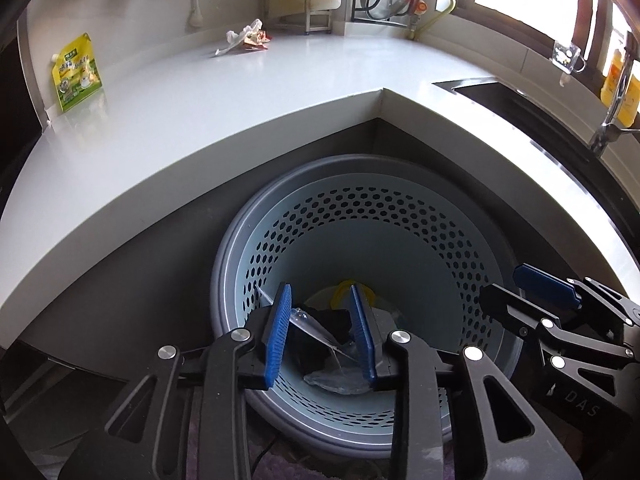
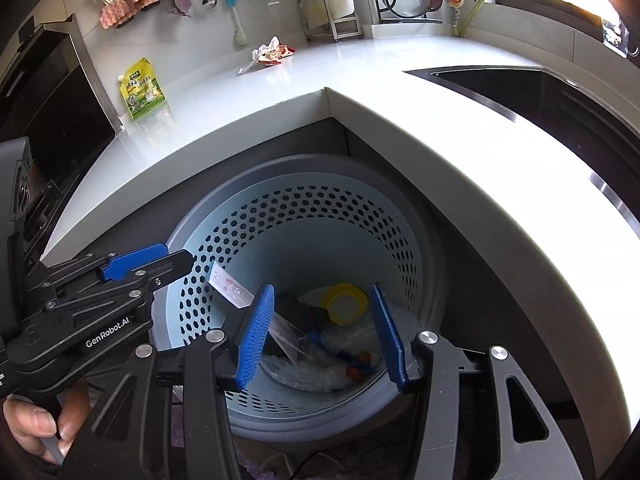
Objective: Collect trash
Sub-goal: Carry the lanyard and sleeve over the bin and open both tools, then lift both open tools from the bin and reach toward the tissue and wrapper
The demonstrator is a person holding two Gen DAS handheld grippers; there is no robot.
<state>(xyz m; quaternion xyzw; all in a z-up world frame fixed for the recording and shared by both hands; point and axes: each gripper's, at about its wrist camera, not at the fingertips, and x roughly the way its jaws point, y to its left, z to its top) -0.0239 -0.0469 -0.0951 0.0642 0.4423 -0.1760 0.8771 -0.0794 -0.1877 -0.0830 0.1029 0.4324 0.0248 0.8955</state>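
Observation:
A light-blue perforated trash bin (image 1: 360,216) (image 2: 320,216) stands on the floor under the counter corner. Both grippers hang over its mouth. My left gripper (image 1: 320,289) is open. A clear plastic wrapper (image 1: 316,330) slants between its blue pads, and neither pad presses on it. My right gripper (image 2: 322,288) is open wider, with nothing gripped. That same wrapper (image 2: 230,286) leans past the right gripper's left pad. A yellow lid (image 2: 344,303), a black item and clear plastic lie at the bin's bottom. On the counter lie crumpled paper with a red wrapper (image 1: 248,38) (image 2: 272,54) and a green pouch (image 1: 76,74) (image 2: 142,90).
The white L-shaped counter (image 1: 280,92) wraps around the bin, its edge overhanging the far side. A dark sink (image 2: 540,96) and a faucet (image 1: 612,116) sit at the right, a black hob (image 2: 60,116) at the left. A person's hand (image 2: 36,428) holds the left gripper's handle.

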